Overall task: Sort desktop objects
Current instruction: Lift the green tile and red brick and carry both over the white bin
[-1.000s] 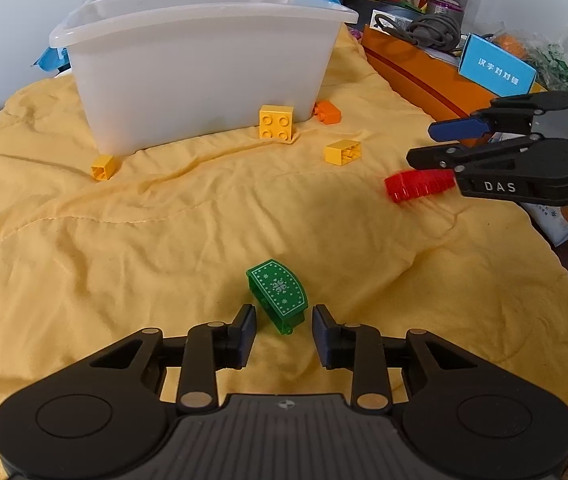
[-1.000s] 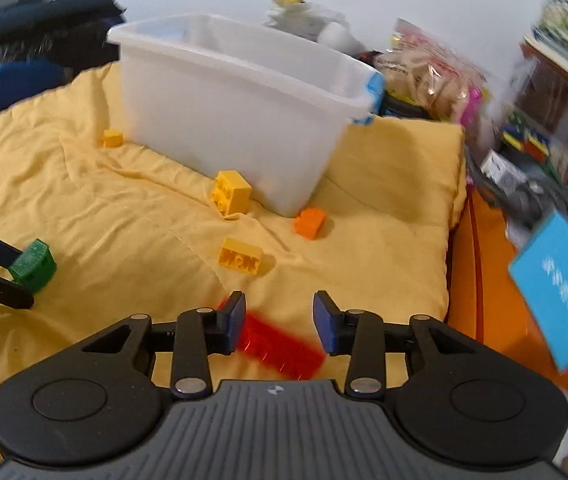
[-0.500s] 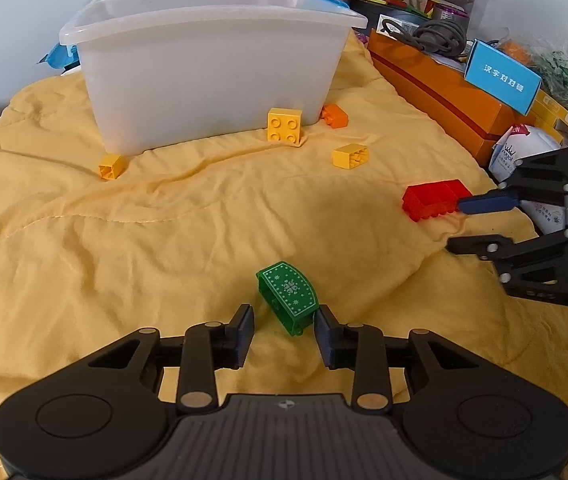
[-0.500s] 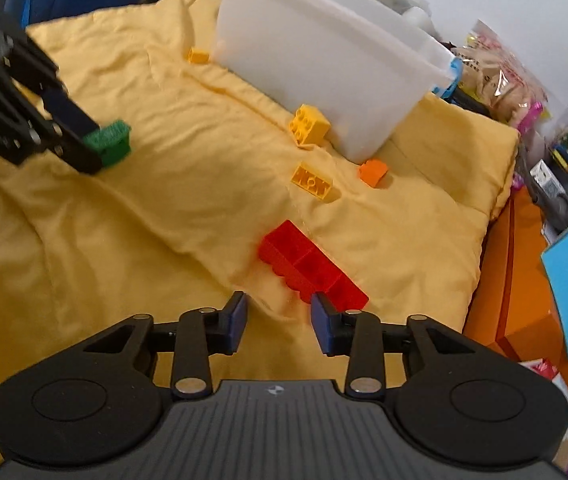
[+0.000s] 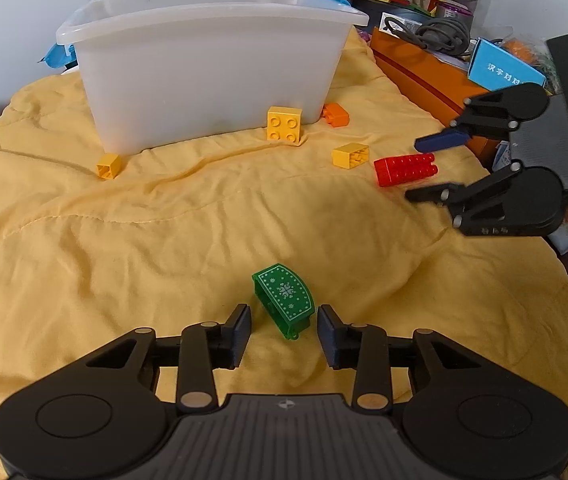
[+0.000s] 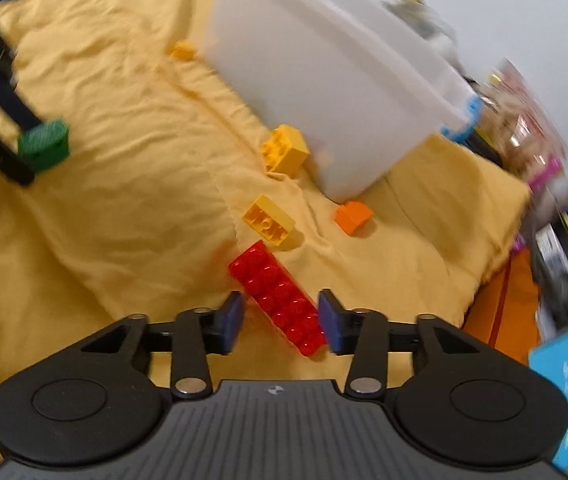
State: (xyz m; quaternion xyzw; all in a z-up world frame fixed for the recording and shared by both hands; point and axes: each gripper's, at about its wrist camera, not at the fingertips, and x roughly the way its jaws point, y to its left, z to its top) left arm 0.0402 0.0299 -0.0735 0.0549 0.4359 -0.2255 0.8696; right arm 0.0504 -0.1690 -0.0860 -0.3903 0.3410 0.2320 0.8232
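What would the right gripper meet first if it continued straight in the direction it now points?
Most likely the red brick: it lies slanted between the opening jaws of the right gripper, which do not clamp it. Depth is unclear; the yellow cloth under it comes next.

Words on the blue box

The blue box (image 5: 504, 67) has white Chinese words, "汉字对对", and the gripper hides the end of them.

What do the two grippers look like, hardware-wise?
Both match: matte black plastic. The left gripper and right gripper each have a ribbed central body, two round side housings with recessed discs, linkage arms with silver pivot pins, and flat dark-blue pads on the fingers. A small round logo sits at the body's centre. No cables, hands or sleeves visible.
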